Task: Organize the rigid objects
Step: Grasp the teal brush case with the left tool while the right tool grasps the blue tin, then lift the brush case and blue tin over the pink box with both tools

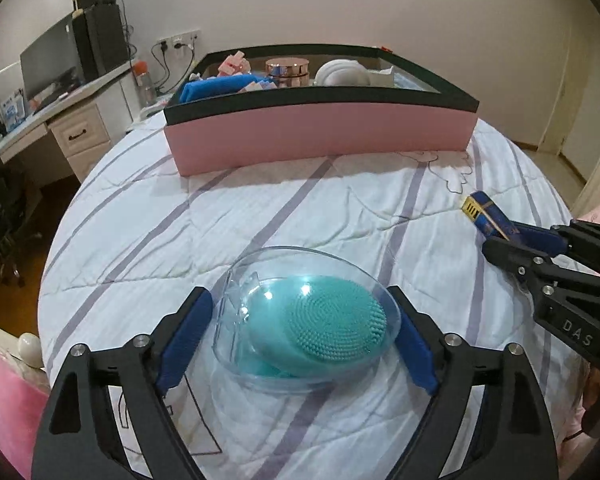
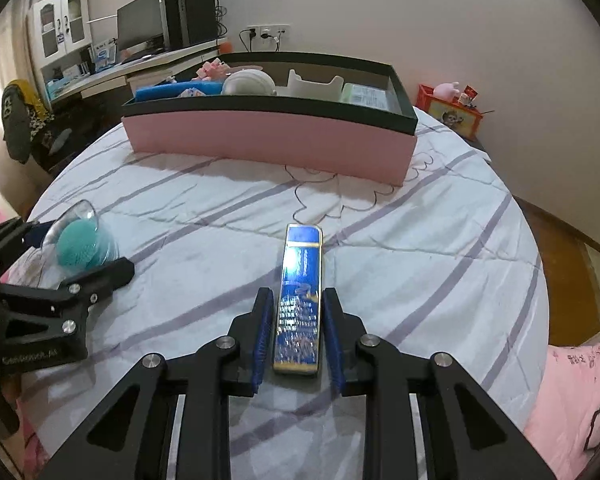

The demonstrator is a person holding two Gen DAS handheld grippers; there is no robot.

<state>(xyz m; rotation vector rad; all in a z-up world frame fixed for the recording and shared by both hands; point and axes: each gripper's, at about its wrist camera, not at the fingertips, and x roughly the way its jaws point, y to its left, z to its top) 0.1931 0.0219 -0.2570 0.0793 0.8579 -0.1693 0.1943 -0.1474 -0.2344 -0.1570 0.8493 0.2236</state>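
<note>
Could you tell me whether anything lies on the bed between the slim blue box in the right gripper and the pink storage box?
Nothing visible does. The slim blue rectangular box sits between the right gripper pads, and only bare striped quilt stretches to the pink, black-rimmed storage box. Its near wall must be cleared.

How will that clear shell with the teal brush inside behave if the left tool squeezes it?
The clear shell looks smooth and rounded, so it may slip between the left tool's pads or rock on the soft quilt. Thin plastic probably flexes. The teal brush inside may shift.
</note>
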